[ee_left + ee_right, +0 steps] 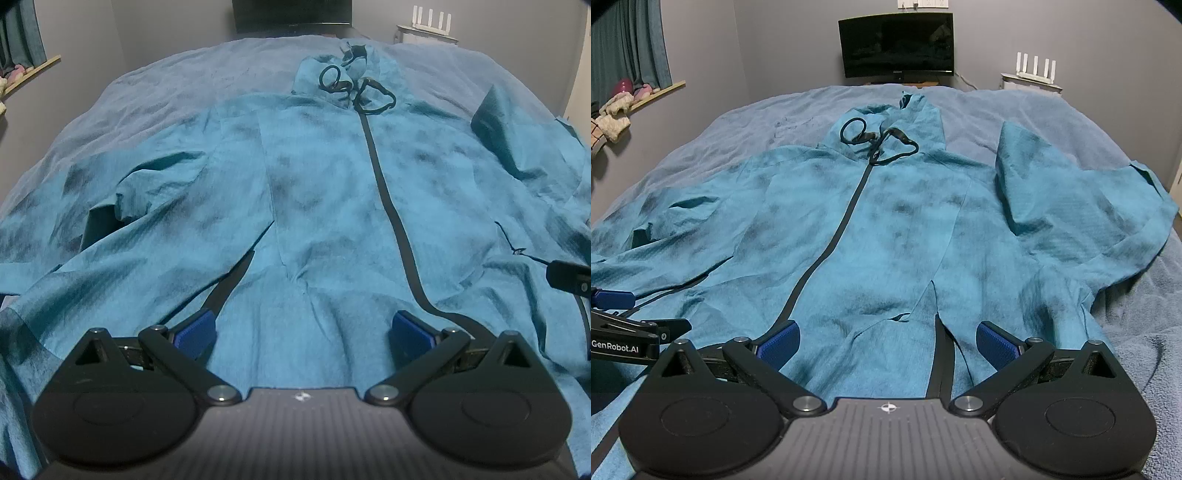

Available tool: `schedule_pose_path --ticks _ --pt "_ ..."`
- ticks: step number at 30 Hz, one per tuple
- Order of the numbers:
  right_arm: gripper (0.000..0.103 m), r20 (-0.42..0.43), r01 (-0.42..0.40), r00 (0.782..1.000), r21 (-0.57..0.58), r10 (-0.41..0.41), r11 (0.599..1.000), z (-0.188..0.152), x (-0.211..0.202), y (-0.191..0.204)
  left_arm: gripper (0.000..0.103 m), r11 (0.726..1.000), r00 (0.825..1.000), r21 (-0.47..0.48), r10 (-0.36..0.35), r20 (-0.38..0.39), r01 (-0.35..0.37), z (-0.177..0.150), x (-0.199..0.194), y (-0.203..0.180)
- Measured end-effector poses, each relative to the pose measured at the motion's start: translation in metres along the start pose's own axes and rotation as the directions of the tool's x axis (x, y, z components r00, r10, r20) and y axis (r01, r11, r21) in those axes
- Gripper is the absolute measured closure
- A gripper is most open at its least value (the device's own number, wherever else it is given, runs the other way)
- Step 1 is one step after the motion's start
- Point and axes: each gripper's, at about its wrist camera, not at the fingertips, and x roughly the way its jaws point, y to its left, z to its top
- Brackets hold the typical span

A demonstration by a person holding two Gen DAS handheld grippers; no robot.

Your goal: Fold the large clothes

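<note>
A large teal hooded jacket lies face up and spread out on the bed, with a dark zipper down its middle and black drawcords at the hood. It also shows in the right wrist view, zipper left of centre. My left gripper is open over the hem, left of the zipper. My right gripper is open over the hem, right of the zipper. Both sleeves lie out to the sides, the right one bunched.
The bed has a grey-blue cover. A dark monitor stands against the far wall, with a white router to its right. A window sill with curtains and soft items is at the left.
</note>
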Motion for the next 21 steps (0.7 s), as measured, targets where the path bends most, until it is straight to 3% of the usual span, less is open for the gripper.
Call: schedule_pose_path --ticks 21 --pt "0.0 -0.008 0.002 1.0 0.003 -0.001 1.0 -0.0013 0.003 -0.0014 0.0 1.0 1.0 0.001 0.003 -0.008 -0.003 -0.0012 0.0008 -0.0009"
